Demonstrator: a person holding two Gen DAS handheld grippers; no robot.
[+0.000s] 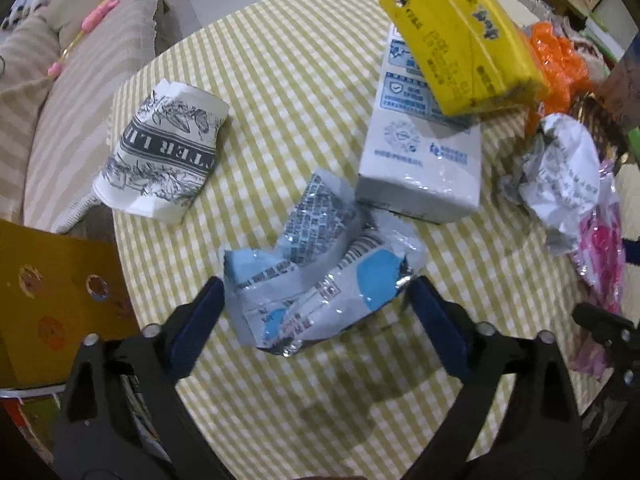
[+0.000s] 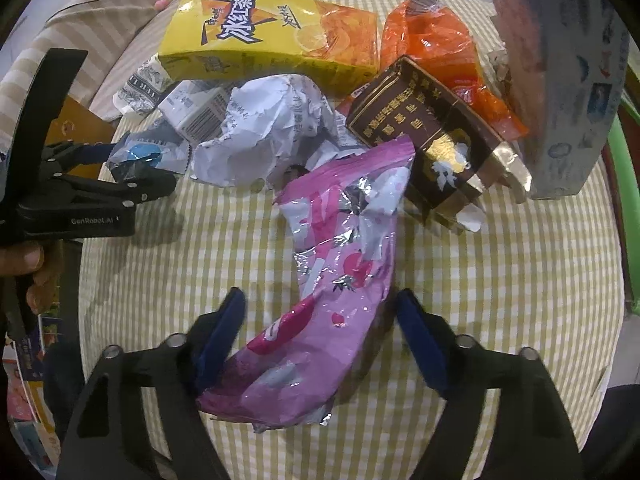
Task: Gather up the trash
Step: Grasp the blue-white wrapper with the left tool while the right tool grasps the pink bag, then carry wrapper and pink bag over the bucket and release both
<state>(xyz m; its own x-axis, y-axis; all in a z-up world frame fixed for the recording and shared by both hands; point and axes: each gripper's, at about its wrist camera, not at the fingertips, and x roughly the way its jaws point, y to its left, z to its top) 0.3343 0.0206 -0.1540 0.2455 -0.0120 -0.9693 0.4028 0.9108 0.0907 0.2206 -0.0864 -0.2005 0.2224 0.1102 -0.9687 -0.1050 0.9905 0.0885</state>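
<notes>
The bench (image 2: 500, 280) lies bare in front of and to the right of the pink wrapper (image 2: 340, 280), and between the paper cup (image 1: 160, 152) and the blue-and-white wrapper (image 1: 320, 264). Farther back the way is blocked by a heap: crumpled paper (image 2: 264, 132), a brown carton (image 2: 436, 144), an orange bag (image 2: 432, 48), a yellow box (image 2: 272, 40). A white box (image 1: 420, 160) stands just behind the blue-and-white wrapper.
</notes>
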